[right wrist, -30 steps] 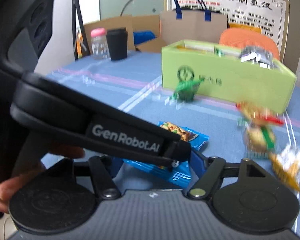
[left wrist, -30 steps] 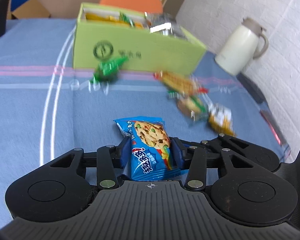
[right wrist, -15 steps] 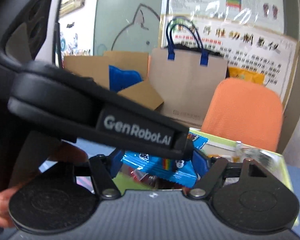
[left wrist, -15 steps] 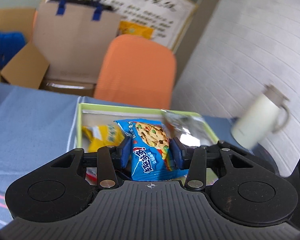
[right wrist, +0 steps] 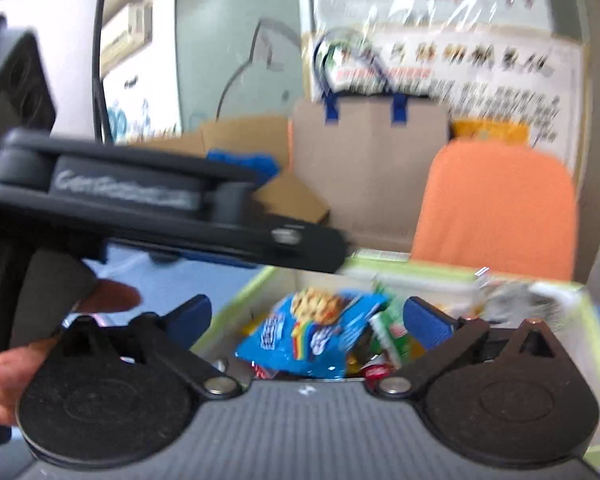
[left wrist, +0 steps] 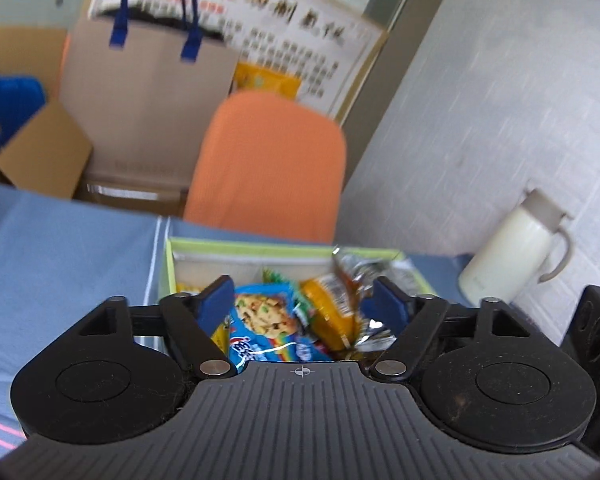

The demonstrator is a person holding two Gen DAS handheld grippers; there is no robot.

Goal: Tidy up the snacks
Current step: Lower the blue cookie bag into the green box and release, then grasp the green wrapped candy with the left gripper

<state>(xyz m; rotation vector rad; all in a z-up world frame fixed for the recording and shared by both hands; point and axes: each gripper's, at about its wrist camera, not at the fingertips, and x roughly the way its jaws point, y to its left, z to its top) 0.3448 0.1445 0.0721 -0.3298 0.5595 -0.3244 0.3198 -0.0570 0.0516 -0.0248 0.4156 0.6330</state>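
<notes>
My left gripper [left wrist: 302, 300] is open over the light-green snack box [left wrist: 236, 246], its blue pads apart. A blue cookie packet [left wrist: 262, 326] lies loose in the box below it, beside an orange packet [left wrist: 332, 308] and a silver foil packet [left wrist: 360, 270]. My right gripper [right wrist: 306, 314] is open too, above the same box [right wrist: 588, 312]. A blue cookie packet [right wrist: 312, 336] lies in the box between its pads, untouched, next to a green packet [right wrist: 392, 330]. The left gripper's body [right wrist: 160, 208] crosses the right wrist view.
The box stands on a blue tablecloth [left wrist: 60, 240]. A cream thermos jug [left wrist: 516, 256] stands at the right by the white wall. An orange chair [left wrist: 268, 168] is behind the table, with a brown paper bag [left wrist: 148, 96] and cardboard boxes [left wrist: 40, 152] beyond.
Both grippers were shut on blue cookie packets and carried them from the table up over the box. Now both have opened and the packets lie in the box.
</notes>
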